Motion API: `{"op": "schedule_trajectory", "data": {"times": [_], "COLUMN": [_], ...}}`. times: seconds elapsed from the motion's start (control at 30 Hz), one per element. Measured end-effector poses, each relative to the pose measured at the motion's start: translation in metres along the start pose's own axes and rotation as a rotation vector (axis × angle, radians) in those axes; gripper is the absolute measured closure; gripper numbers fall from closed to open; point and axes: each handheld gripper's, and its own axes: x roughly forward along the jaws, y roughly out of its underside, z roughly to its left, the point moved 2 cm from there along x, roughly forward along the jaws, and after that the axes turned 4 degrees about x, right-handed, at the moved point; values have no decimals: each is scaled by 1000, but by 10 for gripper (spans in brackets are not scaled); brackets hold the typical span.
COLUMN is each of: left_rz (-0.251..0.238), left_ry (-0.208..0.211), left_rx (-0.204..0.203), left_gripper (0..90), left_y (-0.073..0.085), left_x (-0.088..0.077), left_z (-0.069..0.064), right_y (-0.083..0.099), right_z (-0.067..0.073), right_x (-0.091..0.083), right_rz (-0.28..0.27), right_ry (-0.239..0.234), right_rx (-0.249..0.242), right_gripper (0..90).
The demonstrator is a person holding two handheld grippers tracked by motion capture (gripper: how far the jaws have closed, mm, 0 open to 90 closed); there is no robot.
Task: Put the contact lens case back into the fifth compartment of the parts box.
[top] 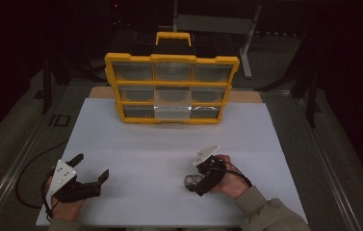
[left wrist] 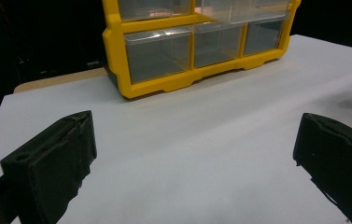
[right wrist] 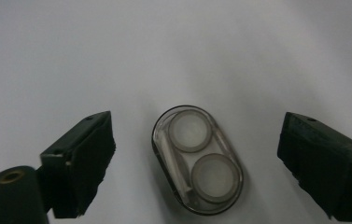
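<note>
A small clear oval case (top: pixel 191 182) (right wrist: pixel 197 161) with two round discs inside lies flat on the white board (top: pixel 169 139). My right gripper (top: pixel 199 185) (right wrist: pixel 197 133) hangs over it, pointing down. Its jaws are open and straddle the case, with a gap between each pad and the case. My left gripper (top: pixel 91 166) (left wrist: pixel 194 154) rests low at the front left, open and with nothing between its jaws. It points toward the yellow drawer organizer (top: pixel 172 89) (left wrist: pixel 192 46).
The yellow organizer, with several clear drawers and a top handle, stands upright at the board's far edge; one bottom-row drawer sticks out slightly. Dark floor and table rails surround the board. A cable (top: pixel 25 178) trails off the board's left side from the left gripper.
</note>
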Motion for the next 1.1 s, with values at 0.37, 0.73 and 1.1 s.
{"op": "schedule_trajectory", "data": {"times": [0.37, 0.73, 1.1], "left_rz": [8, 10, 10], "left_ry": [4, 4, 3], "left_rx": [0, 3, 2], "left_gripper": [2, 2, 2], "left_y": [1, 1, 1], "left_x": [1, 1, 1], "left_z": [0, -1, -1], "right_y": [3, 7, 6], "right_z": [2, 6, 12], "right_x": [15, 14, 13], "right_rz": [90, 175, 187], "right_ry": [-20, 31, 63], "right_rx": [-60, -115, -121], "right_gripper": [345, 452, 492]}}
